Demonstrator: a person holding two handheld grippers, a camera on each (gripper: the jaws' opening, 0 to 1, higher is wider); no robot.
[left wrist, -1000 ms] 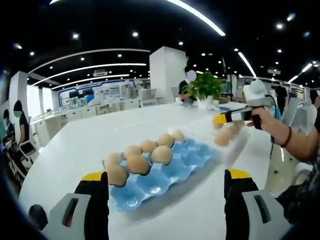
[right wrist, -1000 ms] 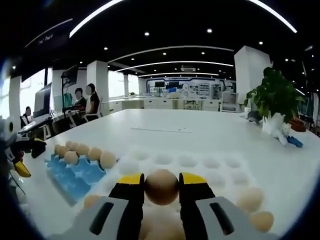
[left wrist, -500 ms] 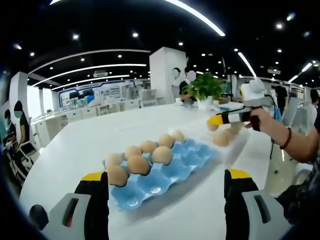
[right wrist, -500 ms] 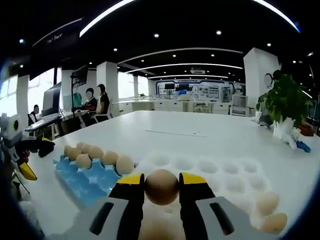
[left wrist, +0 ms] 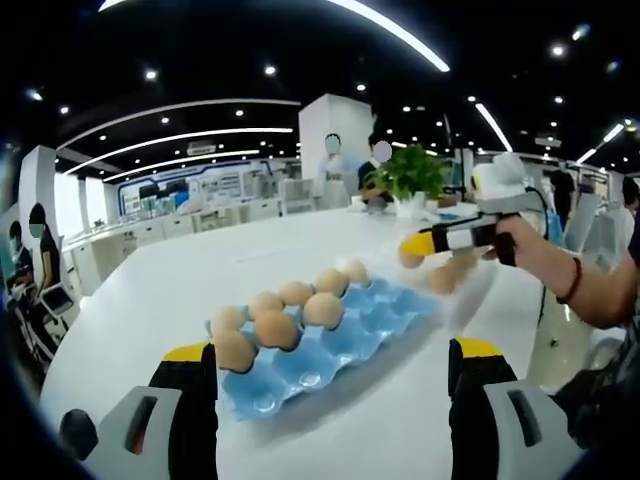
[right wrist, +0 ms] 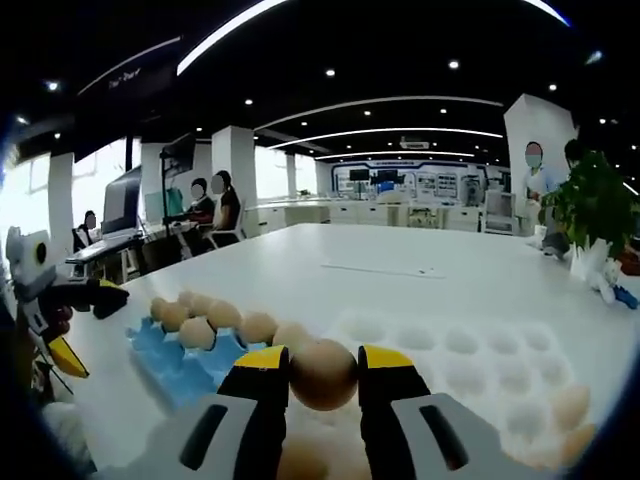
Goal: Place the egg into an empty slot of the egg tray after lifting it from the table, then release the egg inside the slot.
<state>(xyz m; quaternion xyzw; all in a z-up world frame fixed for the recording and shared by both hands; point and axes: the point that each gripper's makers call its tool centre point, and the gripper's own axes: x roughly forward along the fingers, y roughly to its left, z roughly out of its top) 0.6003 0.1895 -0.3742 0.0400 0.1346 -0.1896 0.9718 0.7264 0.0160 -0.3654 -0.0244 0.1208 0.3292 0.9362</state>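
Note:
A blue egg tray [left wrist: 330, 345] lies on the white table [left wrist: 180, 280], with several brown eggs in its far and left slots and bare slots on its near right side. My left gripper [left wrist: 333, 395] stands open in front of it, holding nothing. My right gripper [right wrist: 323, 378] is shut on a brown egg [right wrist: 323, 373], raised above the table. In the left gripper view the right gripper [left wrist: 432, 243] carries the egg [left wrist: 410, 258] just past the tray's far right corner. The blue tray [right wrist: 175, 350] shows at the left of the right gripper view.
A clear plastic tray [right wrist: 460, 365] with a few eggs lies right of the blue one. A potted plant [left wrist: 408, 178] stands at the table's far end. A person's hand and forearm [left wrist: 570, 280] hold the right gripper. People sit at desks in the background.
My right gripper has carried the egg leftward, from over the clear tray toward the blue tray. The left gripper has stayed still and open.

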